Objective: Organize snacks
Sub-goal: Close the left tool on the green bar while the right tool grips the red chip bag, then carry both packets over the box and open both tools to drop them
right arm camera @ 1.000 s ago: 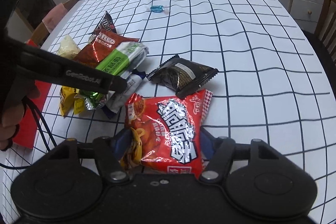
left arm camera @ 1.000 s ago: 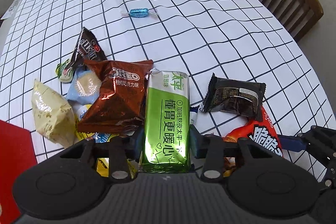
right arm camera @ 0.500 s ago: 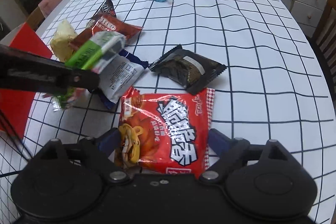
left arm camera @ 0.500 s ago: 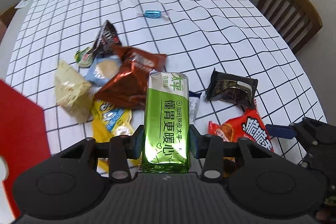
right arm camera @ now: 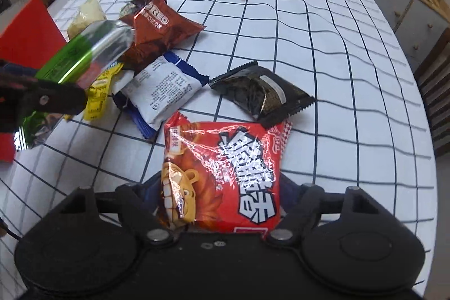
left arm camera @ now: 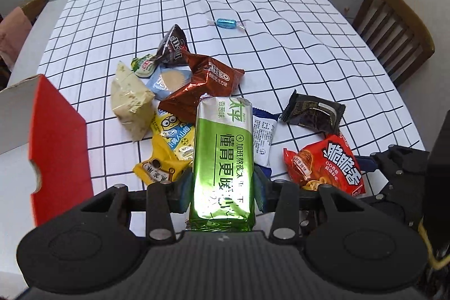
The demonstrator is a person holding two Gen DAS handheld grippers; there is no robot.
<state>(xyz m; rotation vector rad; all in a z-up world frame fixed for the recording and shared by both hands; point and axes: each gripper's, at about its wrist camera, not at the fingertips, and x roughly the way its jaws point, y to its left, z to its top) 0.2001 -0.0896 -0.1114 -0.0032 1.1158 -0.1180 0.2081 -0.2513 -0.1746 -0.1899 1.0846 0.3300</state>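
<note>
The left claw (left arm camera: 223,184) grips the green pack (left arm camera: 222,159), lifted above the snack pile near the worktop's (left arm camera: 281,47) left edge. The right claw (right arm camera: 222,193) is closing with the red bag (right arm camera: 225,173) between its fingers; whether they press it, I cannot tell. Around lie a black packet (right arm camera: 261,94), a white packet (right arm camera: 163,89), an Oreo bag (left arm camera: 205,86) and a blue candy (left arm camera: 226,23). A red box (left arm camera: 53,137) stands at the left edge.

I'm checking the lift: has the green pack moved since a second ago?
Yes. In the right wrist view the green pack, clamped in the left gripper, has shifted left and off the pile, clear of the white packet it overlapped before.
</note>
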